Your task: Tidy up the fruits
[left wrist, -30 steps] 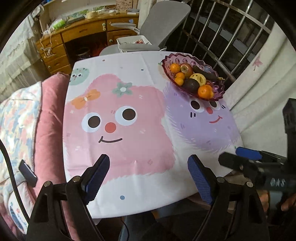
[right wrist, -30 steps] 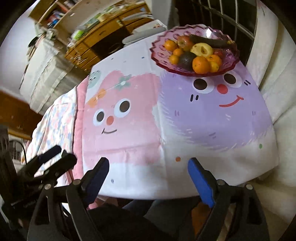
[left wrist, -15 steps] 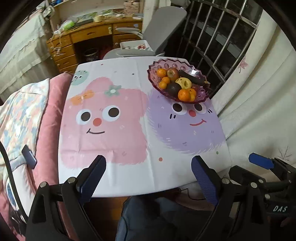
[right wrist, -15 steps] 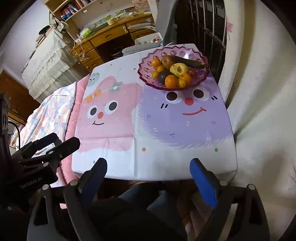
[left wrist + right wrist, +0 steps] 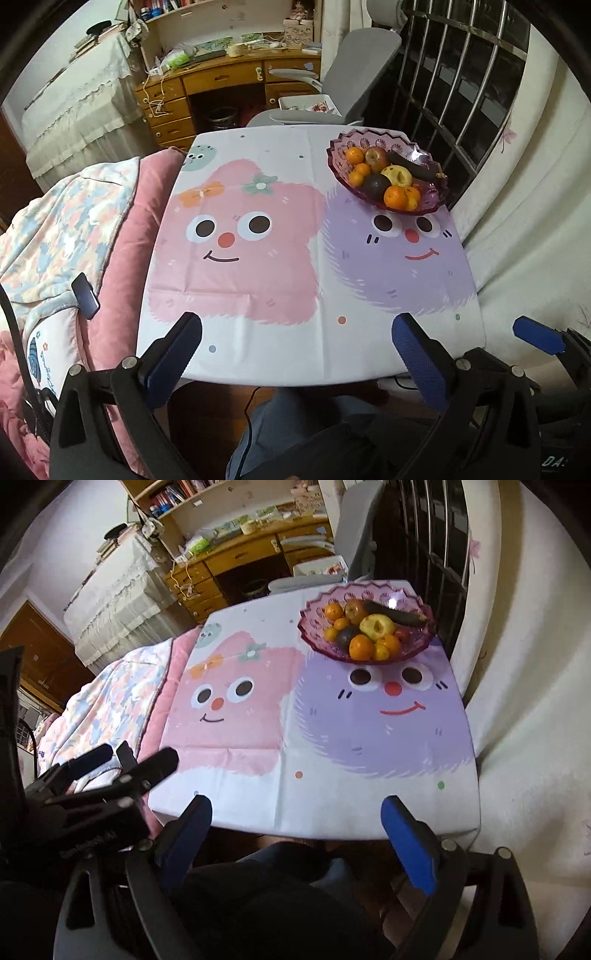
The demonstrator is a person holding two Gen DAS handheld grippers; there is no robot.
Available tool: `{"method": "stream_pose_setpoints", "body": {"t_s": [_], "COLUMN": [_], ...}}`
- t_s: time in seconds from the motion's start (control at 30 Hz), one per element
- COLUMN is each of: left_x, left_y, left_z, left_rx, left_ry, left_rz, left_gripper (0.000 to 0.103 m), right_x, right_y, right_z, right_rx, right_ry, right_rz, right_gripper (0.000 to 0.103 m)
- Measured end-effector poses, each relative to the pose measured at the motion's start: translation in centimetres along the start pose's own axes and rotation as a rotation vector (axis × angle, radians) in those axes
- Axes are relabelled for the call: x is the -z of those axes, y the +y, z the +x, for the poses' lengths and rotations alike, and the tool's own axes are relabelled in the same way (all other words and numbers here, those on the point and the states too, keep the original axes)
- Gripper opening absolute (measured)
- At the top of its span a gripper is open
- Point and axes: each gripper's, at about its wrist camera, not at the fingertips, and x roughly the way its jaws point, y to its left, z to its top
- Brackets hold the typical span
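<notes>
Nearest the cameras: the person's knees in dark trousers, tucked under the near edge of the bench (image 5: pixel 258 354). Both tools hang over that edge, angled steeply downward.

Left gripper (image 5: pixel 295 354): jaws wide apart and opening, nothing between them. Right gripper (image 5: pixel 295 834): jaws wide apart, opening too, also empty. In the right wrist view the left tool shows low on the left side; in the left wrist view a blue tip of the right tool shows at the right edge. The two stand side by side, apart from each other.

Mid-ground: cartoon-print cloth, pink face on the left, purple face on the right, bare of fruit.

Far right corner of the bench: purple scalloped bowl (image 5: pixel 314 638) holding the fruits (image 5: pixel 364 631) piled together — oranges (image 5: pixel 395 195), a red apple (image 5: pixel 376 157), a yellow apple (image 5: pixel 397 175), a dark round fruit, probably an avocado (image 5: pixel 375 184), and a long dark fruit (image 5: pixel 412 166) lying across the back.

Judged risks: the bowl sits well away from both tools, close to the far edge beside the curtain, so a long reach is needed. A push on the rim could slide it toward that edge. The fruit is heaped; lifting one piece could set round neighbours rolling out. Hard pads may slip on smooth round skin. The bowl is shallow and likely light.

Beyond: grey chair, wooden desk, shelves.
</notes>
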Motion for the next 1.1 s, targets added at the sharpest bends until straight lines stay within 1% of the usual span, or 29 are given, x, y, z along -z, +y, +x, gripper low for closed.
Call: {"method": "stream_pose_setpoints", "body": {"t_s": [0.07, 0.17, 0.4, 0.57, 0.8, 1.1], "left_x": [0.2, 0.4, 0.8, 0.7, 0.9, 1.2], "left_y": [0.1, 0.1, -0.3, -0.5, -0.4, -0.3], "left_z": [-0.3, -0.6, -1.4, -1.9, -2.2, -2.1], "left_rx": [-0.012, -0.018, -0.034, -0.043, -0.048, -0.057], "left_ry": [-0.016, -0.022, -0.057, -0.077, -0.083, -0.068], "left_rz": [-0.012, -0.022, -0.023, -0.026, -0.04, -0.061], "left_gripper": [0.102, 0.102, 0.102, 0.102, 0.102, 0.102], "right_x": [0.1, 0.2, 0.4, 0.3, 0.1, 0.3], "right_y": [0.2, 0.1, -0.4, -0.2, 0.0, 0.2], "right_z": [-0.3, -0.4, -1.3, -1.6, -1.7, -1.4], "right_rx": [0.009, 0.009, 0.003, -0.002, -0.009, -0.009], "right_ry": [-0.022, -0.028, -0.083, -0.097, -0.099, -0.075], "right_rz": [-0.014, -0.015, -0.019, -0.035, -0.054, -0.067], "right_gripper": [0.099, 0.103, 0.103, 0.103, 0.103, 0.103]}}
